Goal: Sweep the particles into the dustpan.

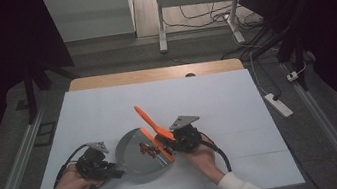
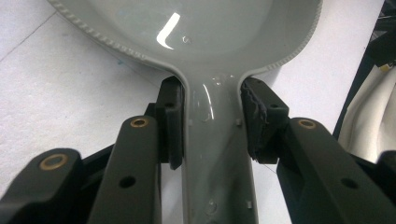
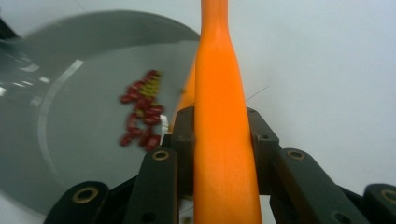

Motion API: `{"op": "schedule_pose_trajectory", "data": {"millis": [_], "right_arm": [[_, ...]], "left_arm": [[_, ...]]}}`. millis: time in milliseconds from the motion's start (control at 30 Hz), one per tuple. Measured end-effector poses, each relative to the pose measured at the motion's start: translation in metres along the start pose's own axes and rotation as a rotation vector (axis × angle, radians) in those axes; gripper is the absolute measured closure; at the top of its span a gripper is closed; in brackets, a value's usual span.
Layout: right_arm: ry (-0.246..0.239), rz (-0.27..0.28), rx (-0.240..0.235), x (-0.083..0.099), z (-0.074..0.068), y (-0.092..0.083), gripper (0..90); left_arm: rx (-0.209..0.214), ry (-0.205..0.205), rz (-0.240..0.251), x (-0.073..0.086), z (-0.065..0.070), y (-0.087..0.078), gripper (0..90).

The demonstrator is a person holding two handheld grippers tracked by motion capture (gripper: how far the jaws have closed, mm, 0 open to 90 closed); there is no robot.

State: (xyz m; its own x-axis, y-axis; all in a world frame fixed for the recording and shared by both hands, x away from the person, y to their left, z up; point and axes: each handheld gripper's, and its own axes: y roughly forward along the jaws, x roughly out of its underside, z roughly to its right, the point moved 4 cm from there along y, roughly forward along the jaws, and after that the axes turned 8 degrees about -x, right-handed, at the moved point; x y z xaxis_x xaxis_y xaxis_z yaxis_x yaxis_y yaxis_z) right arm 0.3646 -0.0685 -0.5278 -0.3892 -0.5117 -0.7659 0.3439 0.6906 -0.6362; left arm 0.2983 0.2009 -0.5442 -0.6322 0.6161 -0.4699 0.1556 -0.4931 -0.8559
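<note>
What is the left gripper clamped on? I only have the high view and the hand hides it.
Observer: The left gripper is shut on the grey dustpan's handle, one pad on each side of the neck.
Operator: And the right one, is it really gripping that orange thing?
Observer: Yes. The right gripper is shut on the orange brush's handle, which runs up between its jaws.
Operator: What's the dark patch in the pan?
Observer: A small heap of red beans, with a few greenish ones at its far end, lying loose on the dustpan's floor beside the brush.
</note>
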Motion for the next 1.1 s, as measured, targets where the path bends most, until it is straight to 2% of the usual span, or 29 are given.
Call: {"op": "schedule_pose_trajectory", "data": {"millis": [100, 167, 200, 233, 300, 367, 400, 533, 567, 733, 867, 1100], "right_arm": [[0.002, 0.005, -0.014, -0.003, -0.007, 0.004, 70.1], [0.029, 0.036, -0.085, -0.007, -0.014, 0.006, 70.2], [0.022, 0.034, -0.101, -0.009, -0.018, 0.006, 70.1], [0.022, 0.034, -0.101, -0.009, -0.018, 0.006, 70.1], [-0.033, 0.039, -0.1, -0.013, -0.027, 0.006, 70.1], [-0.033, 0.049, -0.099, -0.015, -0.027, 0.004, 70.2], [-0.031, 0.072, -0.085, -0.017, -0.023, 0.0, 70.2], [-0.011, 0.096, -0.052, -0.018, -0.011, -0.01, 70.2], [0.006, 0.111, -0.034, -0.019, -0.004, -0.015, 70.1], [0.016, 0.117, 0.008, -0.018, 0.009, -0.024, 70.2], [0.027, 0.104, 0.05, -0.013, 0.023, -0.027, 70.2], [0.043, 0.045, 0.07, -0.002, 0.033, -0.018, 70.1]], "left_arm": [[-0.001, 0.0, -0.003, 0.0, 0.0, 0.0, 62.5], [-0.001, 0.0, -0.004, 0.0, 0.0, 0.001, 62.5], [-0.001, 0.0, -0.003, 0.0, 0.0, 0.001, 62.5], [-0.001, -0.001, -0.003, 0.0, 0.0, 0.0, 62.5], [-0.001, 0.0, -0.001, 0.0, 0.0, 0.0, 62.5], [-0.001, 0.001, -0.001, 0.0, 0.0, 0.0, 62.5], [0.001, 0.0, -0.001, 0.0, 0.0, 0.0, 62.5], [0.001, -0.001, -0.001, 0.0, 0.0, 0.0, 62.5], [0.001, -0.001, -0.001, 0.0, 0.0, 0.0, 62.5], [0.002, -0.001, -0.001, 0.0, 0.0, 0.0, 62.5], [-0.001, 0.0, -0.001, 0.0, 0.0, 0.0, 62.5], [-0.001, 0.0, -0.001, 0.0, 0.0, 0.0, 62.5]]}}
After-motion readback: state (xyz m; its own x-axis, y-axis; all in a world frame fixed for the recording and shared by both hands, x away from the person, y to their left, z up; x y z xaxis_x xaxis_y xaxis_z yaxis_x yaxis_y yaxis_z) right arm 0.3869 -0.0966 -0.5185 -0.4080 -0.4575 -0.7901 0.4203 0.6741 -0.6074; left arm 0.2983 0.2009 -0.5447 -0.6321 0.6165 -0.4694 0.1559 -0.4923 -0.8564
